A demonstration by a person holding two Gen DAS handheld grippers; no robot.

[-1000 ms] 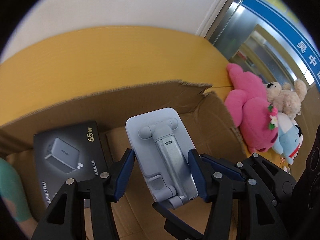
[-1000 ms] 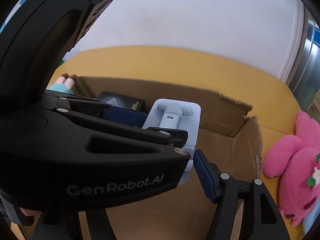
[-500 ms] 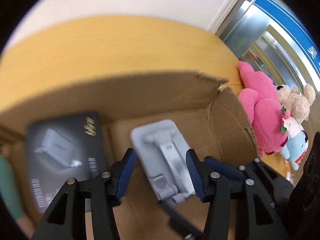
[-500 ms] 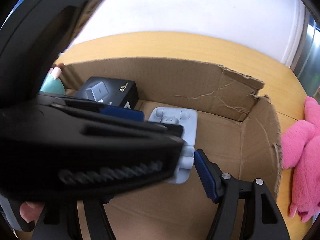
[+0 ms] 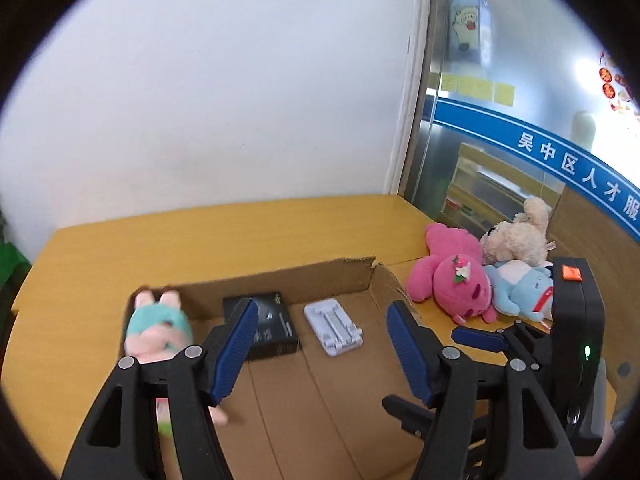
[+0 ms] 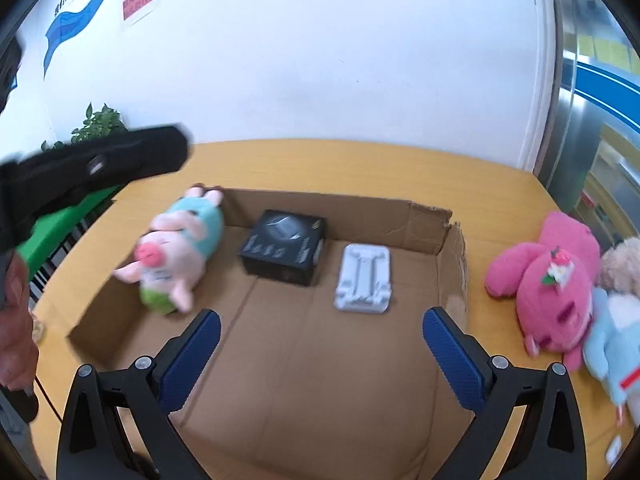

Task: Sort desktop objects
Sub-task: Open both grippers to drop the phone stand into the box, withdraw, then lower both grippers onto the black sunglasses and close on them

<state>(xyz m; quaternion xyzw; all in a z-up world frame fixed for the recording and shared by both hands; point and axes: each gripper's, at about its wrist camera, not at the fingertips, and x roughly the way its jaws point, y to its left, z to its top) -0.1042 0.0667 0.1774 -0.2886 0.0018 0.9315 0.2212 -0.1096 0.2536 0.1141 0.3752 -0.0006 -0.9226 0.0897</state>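
A shallow cardboard box (image 6: 352, 212) (image 5: 320, 276) lies on the yellow table. Inside it, a white phone stand (image 6: 363, 278) (image 5: 333, 326) lies flat beside a black charger box (image 6: 284, 246) (image 5: 269, 330), with a plush pig in teal (image 6: 180, 248) (image 5: 158, 330) at the box's left end. My left gripper (image 5: 320, 344) hangs above the box, its jaws opening with nothing between them. My right gripper (image 6: 320, 348) hovers over the box floor, its jaws opening wide and empty. Part of the right gripper (image 5: 480, 339) shows in the left wrist view.
Right of the box lie a pink plush (image 6: 548, 280) (image 5: 452, 280), a cream plush dog (image 5: 516, 236) and a light blue plush (image 5: 520, 288). A green object (image 6: 60, 228) and a plant (image 6: 96, 124) stand at the left. A hand (image 6: 16, 312) holds the blurred left gripper body.
Both grippers let go of the white phone stand, which now lies flat in the box. Both pulled up and back from the box, their jaws wider apart.
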